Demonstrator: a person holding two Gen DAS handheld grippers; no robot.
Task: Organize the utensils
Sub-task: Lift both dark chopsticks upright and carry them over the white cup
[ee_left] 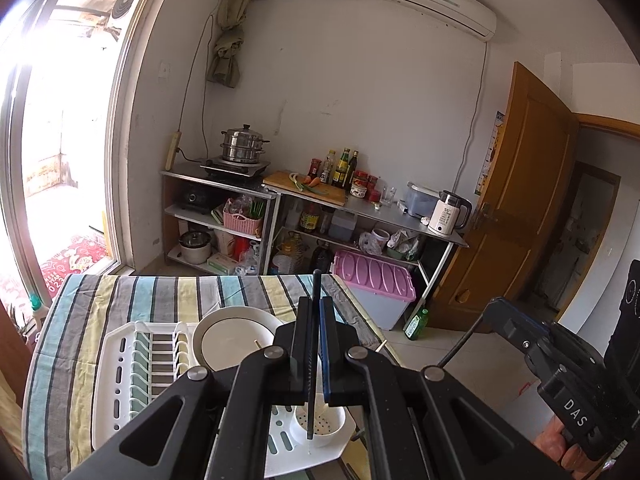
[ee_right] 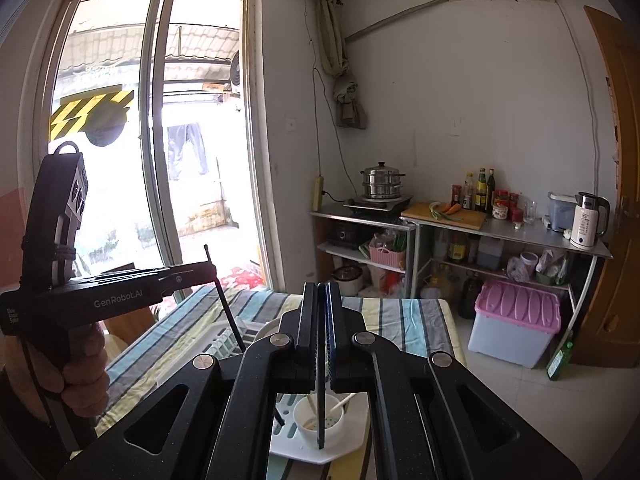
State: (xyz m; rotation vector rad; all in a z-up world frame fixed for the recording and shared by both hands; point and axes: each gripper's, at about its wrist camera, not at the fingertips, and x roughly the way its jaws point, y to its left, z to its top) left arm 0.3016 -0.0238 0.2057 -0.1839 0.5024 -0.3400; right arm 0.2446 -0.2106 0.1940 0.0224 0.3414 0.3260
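Pinching one black chopstick (ee_left: 312, 360) each, both claws (ee_left: 316, 300) hover above the white cup (ee_left: 320, 424).

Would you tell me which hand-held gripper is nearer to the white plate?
Left. The left hand-held gripper is right before the white plate; the right hand-held gripper hangs farther right.

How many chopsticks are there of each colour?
Black chopsticks: 2, one in the left gripper and one in the right gripper
Pale chopsticks: 2, in the white cup
Total: 4
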